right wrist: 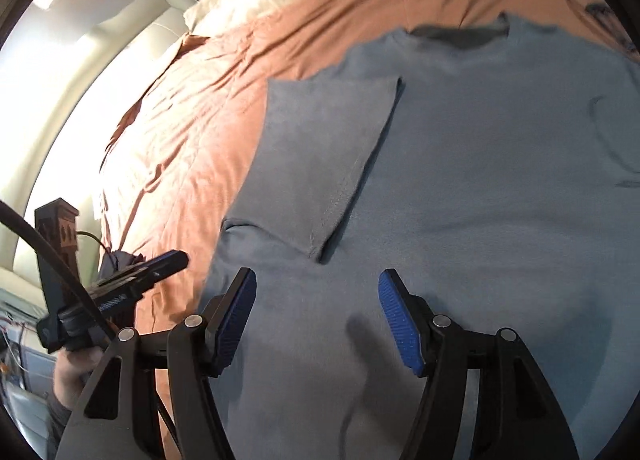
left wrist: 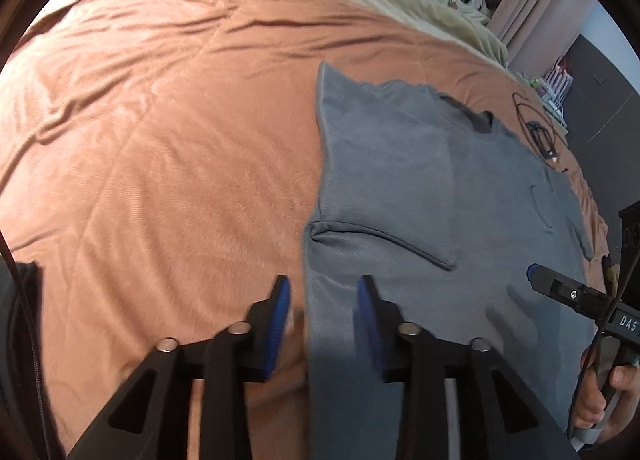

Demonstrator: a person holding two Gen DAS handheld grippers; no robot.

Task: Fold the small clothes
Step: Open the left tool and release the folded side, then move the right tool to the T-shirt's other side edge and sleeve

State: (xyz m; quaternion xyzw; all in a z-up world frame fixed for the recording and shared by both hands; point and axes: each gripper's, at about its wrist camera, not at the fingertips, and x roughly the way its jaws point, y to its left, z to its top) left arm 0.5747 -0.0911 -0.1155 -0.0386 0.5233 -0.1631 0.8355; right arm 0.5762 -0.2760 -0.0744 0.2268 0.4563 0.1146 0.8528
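Where jaws gape, shirt [right wrist: 460, 180] lies beyond.

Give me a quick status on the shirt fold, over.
Left gripper and right gripper open, empty, above the fabric. Grey T-shirt flat on the bedspread, one sleeve folded in. Nothing in the way.

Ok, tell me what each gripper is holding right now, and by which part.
Nothing is held. The left gripper and the right gripper both stand open above the grey T-shirt, with no cloth between their pads.
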